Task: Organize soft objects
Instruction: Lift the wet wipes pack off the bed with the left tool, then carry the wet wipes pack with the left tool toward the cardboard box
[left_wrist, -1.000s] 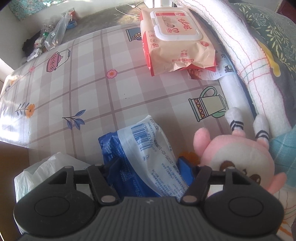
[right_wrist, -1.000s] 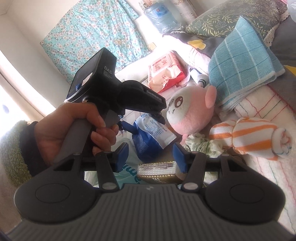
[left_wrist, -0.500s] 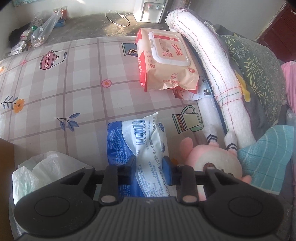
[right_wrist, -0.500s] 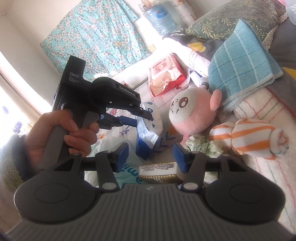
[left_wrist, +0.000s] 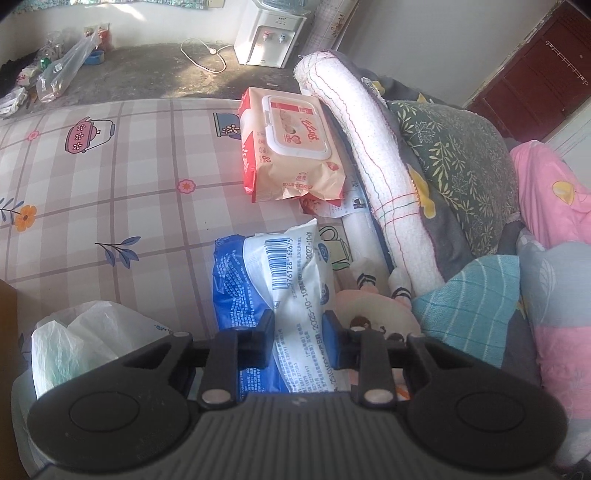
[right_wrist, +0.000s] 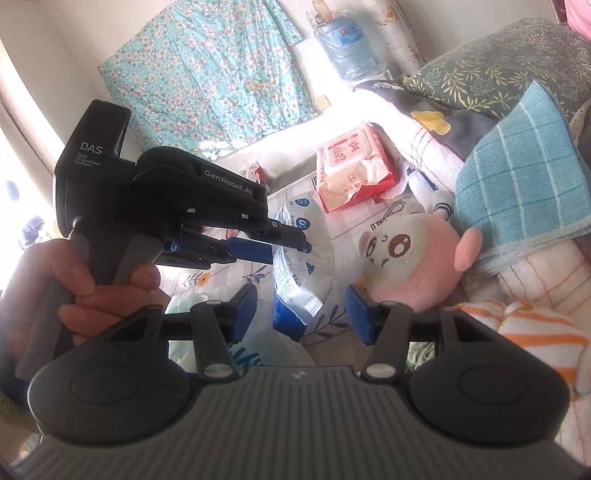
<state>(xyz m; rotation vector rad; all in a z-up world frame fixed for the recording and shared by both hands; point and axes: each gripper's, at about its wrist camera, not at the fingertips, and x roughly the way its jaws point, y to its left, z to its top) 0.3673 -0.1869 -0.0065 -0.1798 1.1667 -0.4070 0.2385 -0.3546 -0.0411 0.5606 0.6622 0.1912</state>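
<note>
On the table (left_wrist: 110, 177) our left gripper (left_wrist: 298, 334) has just closed on the blue pack (left_wrist: 258, 280), right gripper (right_wrist: 301, 308) spread and empty; plush (right_wrist: 413, 258), towel (right_wrist: 517, 177), wipes (left_wrist: 291, 147) still unsorted.

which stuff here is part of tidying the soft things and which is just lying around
Job:
- blue-white pack, pinched in the left tongs
- pink plush
- teal towel
- striped sock roll
- wipes pack

Lying about:
- water dispenser
- cord
- plastic bag
</note>
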